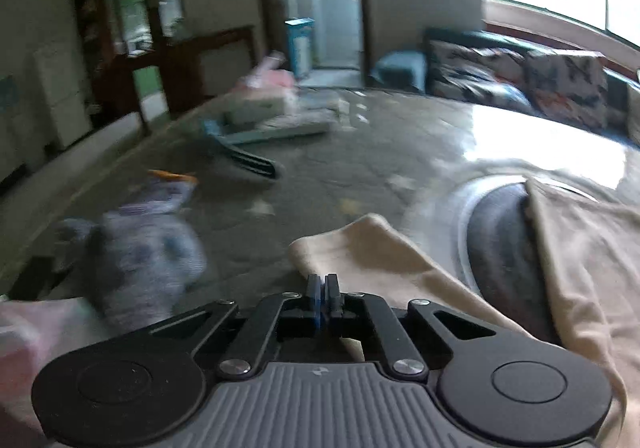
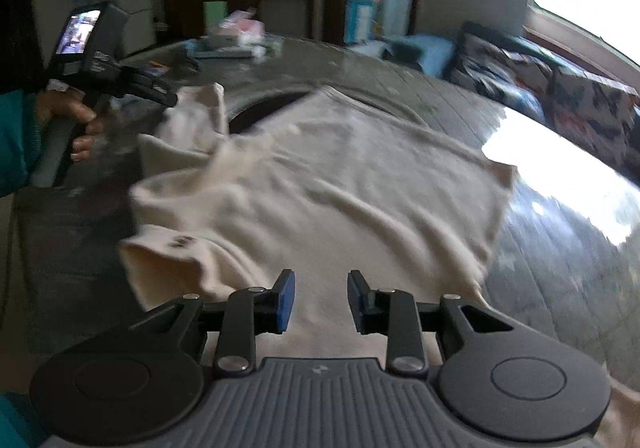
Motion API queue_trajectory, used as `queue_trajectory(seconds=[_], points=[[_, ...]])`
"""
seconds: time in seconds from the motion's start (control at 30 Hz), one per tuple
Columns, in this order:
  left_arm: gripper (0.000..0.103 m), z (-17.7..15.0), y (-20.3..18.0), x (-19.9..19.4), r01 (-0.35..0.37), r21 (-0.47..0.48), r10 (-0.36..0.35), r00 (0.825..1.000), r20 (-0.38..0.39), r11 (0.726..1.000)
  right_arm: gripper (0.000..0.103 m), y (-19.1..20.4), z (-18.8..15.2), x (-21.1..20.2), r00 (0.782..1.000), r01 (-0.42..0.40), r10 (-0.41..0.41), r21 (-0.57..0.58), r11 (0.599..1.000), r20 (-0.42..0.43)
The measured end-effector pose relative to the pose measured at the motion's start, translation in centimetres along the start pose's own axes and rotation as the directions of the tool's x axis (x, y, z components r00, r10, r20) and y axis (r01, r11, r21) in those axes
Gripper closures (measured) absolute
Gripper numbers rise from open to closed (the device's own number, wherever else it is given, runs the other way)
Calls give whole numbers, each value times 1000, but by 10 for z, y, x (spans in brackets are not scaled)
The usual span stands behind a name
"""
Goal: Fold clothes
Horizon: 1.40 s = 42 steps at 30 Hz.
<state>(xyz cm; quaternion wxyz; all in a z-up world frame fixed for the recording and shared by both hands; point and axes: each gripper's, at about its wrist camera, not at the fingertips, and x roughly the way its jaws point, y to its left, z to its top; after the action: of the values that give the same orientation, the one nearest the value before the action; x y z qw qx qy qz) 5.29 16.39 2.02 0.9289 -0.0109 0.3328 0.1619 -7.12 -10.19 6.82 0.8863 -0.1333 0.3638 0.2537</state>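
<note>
Both views blurred; fine detail poor. Cream shirt (image 2: 320, 183) lies spread on a grey table (image 2: 540, 248), wrinkled, one sleeve (image 2: 192, 123) lifted at far left of the right wrist view. A dark oval inset (image 1: 500, 248) in the table is half covered by the shirt; its nature cannot be made out.

Left gripper (image 1: 322, 288): jaws closed, blue pads together. A cream fold (image 1: 360, 244) sits right at the tips; probably pinched, but the contact itself is hidden behind the pads. In the right wrist view the left gripper (image 2: 166, 97) shows from outside, tips at the lifted sleeve, held by a hand (image 2: 68, 111) with a teal sleeve cut off at the frame edge.

Right gripper (image 2: 321, 300): jaws apart, shirt beneath the gap, nothing seen pressed between the pads.

Left wrist view only: a blurred grey-blue bundle (image 1: 148, 252) and a clutter pile (image 1: 264, 107) farther back on the table
</note>
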Motion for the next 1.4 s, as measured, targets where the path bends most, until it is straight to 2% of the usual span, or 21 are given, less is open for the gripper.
queue_trajectory(seconds=[0.07,0.2,0.3,0.37,0.47,0.5,0.57,0.63,0.73,0.83,0.97,1.03,1.1,1.17,1.2,1.27,1.37,1.4], points=[[101,-2,12,-9,-36,-28,36,999,21,999,69,13,8,-2,999,-30,31,-51,998,16],[102,-6,27,-17,-59,-60,61,998,29,996,60,43,21,3,994,-104,110,-163,981,26],[102,-6,35,-21,-72,-96,75,997,36,993,60,70,26,17,988,-150,156,-252,956,1],[101,-7,41,-28,-71,-135,77,996,43,988,62,81,25,27,988,-151,154,-283,947,-11],[101,-11,47,-45,-81,-169,94,993,68,982,74,89,23,36,987,-157,157,-301,940,-24],[102,-13,50,-50,-89,-176,103,992,76,980,85,88,23,36,986,-168,166,-295,941,-33],[101,-16,53,-56,-103,-180,120,989,85,978,98,87,24,36,982,-189,182,-284,940,-51],[101,-20,55,-51,-124,-174,136,989,57,977,100,86,21,34,977,-215,204,-279,936,-68],[101,-25,57,-38,-143,-164,146,989,4,976,100,85,18,32,975,-223,212,-279,934,-69],[101,-26,56,-30,-122,-140,118,992,-36,983,97,82,19,30,973,-232,223,-273,934,-63],[93,-24,59,-37,-123,-145,119,992,-34,982,81,71,22,17,974,-222,223,-237,946,-22],[93,-22,59,-45,-110,-149,109,994,-15,983,80,64,23,12,976,-212,216,-216,953,-7],[93,-17,54,-56,-49,-140,51,999,9,989,79,55,22,9,979,-199,202,-190,961,-4],[93,-13,41,-70,52,-113,-47,998,43,992,79,46,21,10,986,-167,169,-164,972,-2],[93,-11,32,-75,117,-94,-112,992,55,989,79,43,19,11,987,-159,160,-150,976,-4],[93,-8,11,-83,252,-54,-249,967,56,966,79,37,17,14,990,-143,143,-123,982,-8],[93,-9,-23,-82,426,-4,-426,904,21,905,79,36,12,19,990,-139,137,-118,983,-26],[94,-10,-33,-80,459,7,-459,888,8,888,79,37,10,20,990,-138,136,-120,983,-30]])
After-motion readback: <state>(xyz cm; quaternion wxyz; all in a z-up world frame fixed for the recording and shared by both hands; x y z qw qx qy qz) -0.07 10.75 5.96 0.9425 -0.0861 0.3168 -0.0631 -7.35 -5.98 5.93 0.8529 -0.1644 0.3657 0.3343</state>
